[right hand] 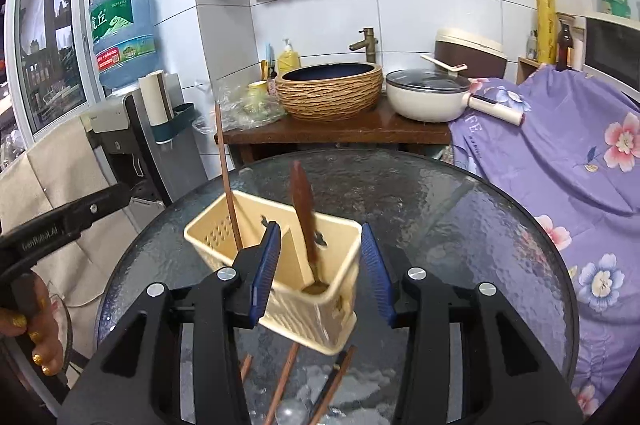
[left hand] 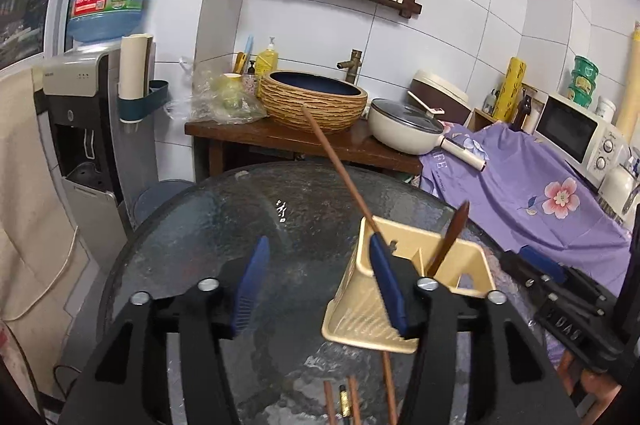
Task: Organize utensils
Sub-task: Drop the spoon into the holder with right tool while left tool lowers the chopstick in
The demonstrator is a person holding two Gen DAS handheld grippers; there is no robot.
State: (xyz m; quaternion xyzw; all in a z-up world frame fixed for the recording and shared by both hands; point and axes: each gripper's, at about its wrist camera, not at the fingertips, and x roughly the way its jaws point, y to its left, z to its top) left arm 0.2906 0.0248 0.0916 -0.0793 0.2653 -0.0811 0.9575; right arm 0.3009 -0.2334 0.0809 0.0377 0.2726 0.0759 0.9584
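Observation:
A cream plastic utensil holder (left hand: 372, 309) (right hand: 248, 229) stands on the round glass table (left hand: 224, 225) (right hand: 460, 209). A long brown chopstick (left hand: 340, 169) (right hand: 226, 177) leans in its left compartment. A dark wooden spoon (left hand: 450, 235) (right hand: 302, 205) stands in its right compartment. My left gripper (left hand: 320, 285) is open and empty, its right finger by the holder's left wall. My right gripper (right hand: 320, 273) is open, its fingers on either side of the holder's right compartment. Several chopsticks (left hand: 352, 401) (right hand: 286, 381) lie on the table in front of the holder.
Behind the table, a wooden counter (right hand: 340, 133) holds a woven-look basin (left hand: 314, 99) (right hand: 330, 89) and a lidded white pan (left hand: 404, 125) (right hand: 428, 95). A water dispenser (left hand: 84, 129) stands at the left. A purple floral cloth (left hand: 540, 193) (right hand: 560, 153) covers things at the right.

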